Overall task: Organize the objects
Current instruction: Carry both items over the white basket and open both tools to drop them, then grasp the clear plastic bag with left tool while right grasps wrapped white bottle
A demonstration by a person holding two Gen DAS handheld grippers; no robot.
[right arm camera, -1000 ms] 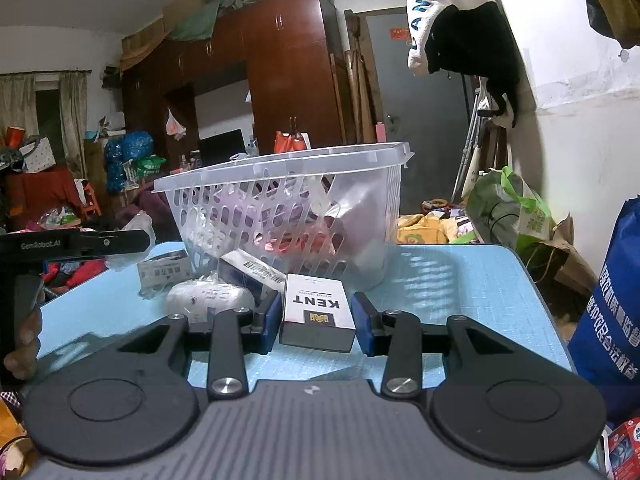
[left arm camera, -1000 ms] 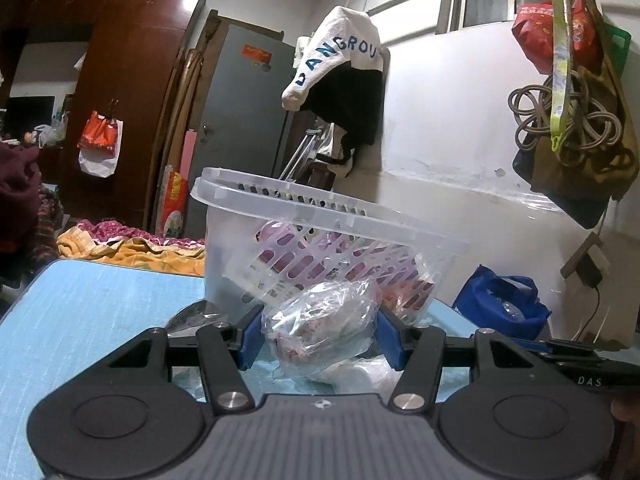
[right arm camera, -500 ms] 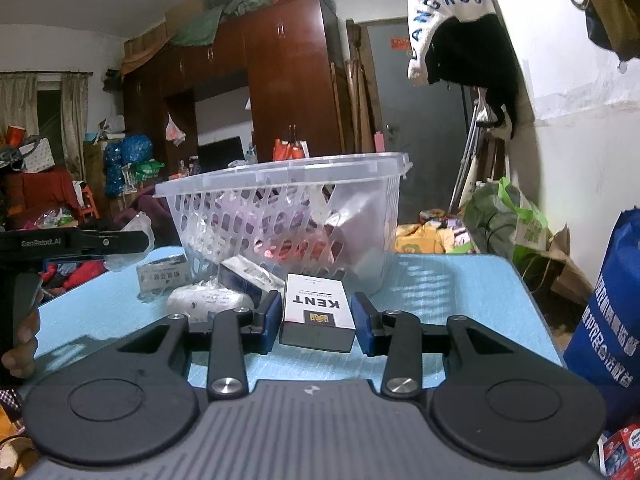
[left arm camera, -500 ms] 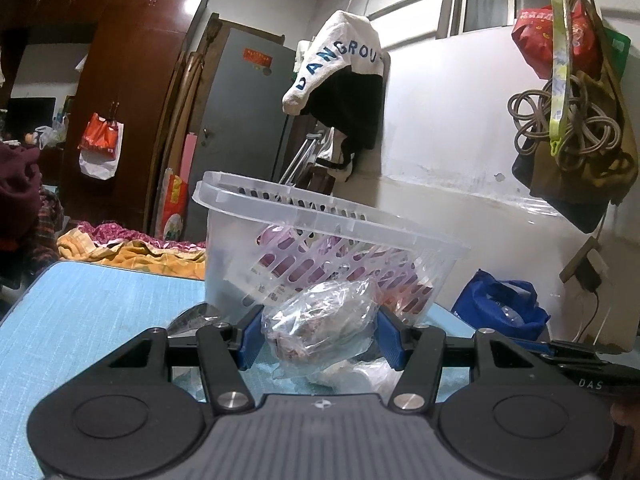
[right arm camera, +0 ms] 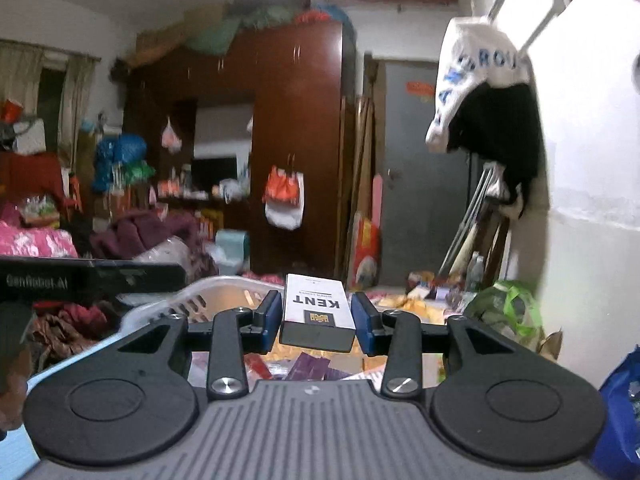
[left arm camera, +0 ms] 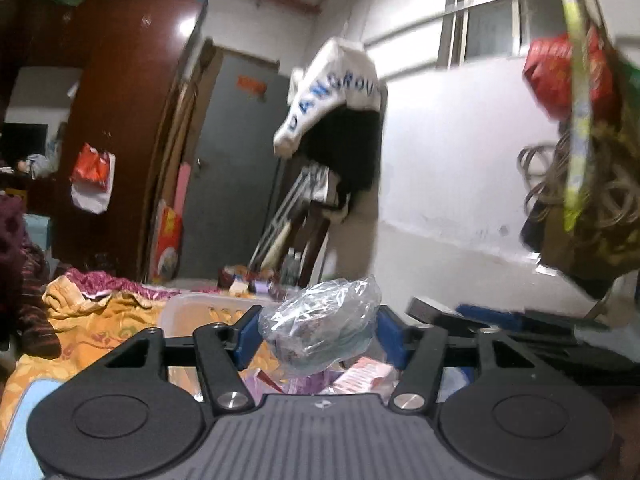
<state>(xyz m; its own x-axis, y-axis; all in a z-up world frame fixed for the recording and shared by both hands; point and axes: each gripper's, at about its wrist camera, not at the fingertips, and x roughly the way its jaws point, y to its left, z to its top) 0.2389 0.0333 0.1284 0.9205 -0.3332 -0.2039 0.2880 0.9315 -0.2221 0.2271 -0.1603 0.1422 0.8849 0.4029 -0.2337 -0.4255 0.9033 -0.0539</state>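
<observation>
My left gripper [left arm camera: 318,332] hovers over the clear plastic basket [left arm camera: 208,308] with a crumpled clear plastic bag [left arm camera: 324,320] between its blue pads. Its jaws are opening, and the bag still touches both pads. My right gripper [right arm camera: 318,320] is shut on a white and black KENT box [right arm camera: 316,308], held level above the same basket [right arm camera: 224,284]. Purple and pink packets [right arm camera: 312,364] lie inside the basket, below both grippers. The basket's walls are mostly hidden behind the gripper bodies.
A strip of the blue table [left arm camera: 16,420] shows at the lower left. Orange bedding [left arm camera: 100,320] lies beyond the basket. A white and black jacket [left arm camera: 340,112] hangs ahead, with bags and coiled cord [left arm camera: 580,184] on the right wall. A blue bag [right arm camera: 624,420] stands at the right.
Both grippers have risen from table level, carrying the bag and the KENT box. The basket, which stood in front of them, now lies below them.
</observation>
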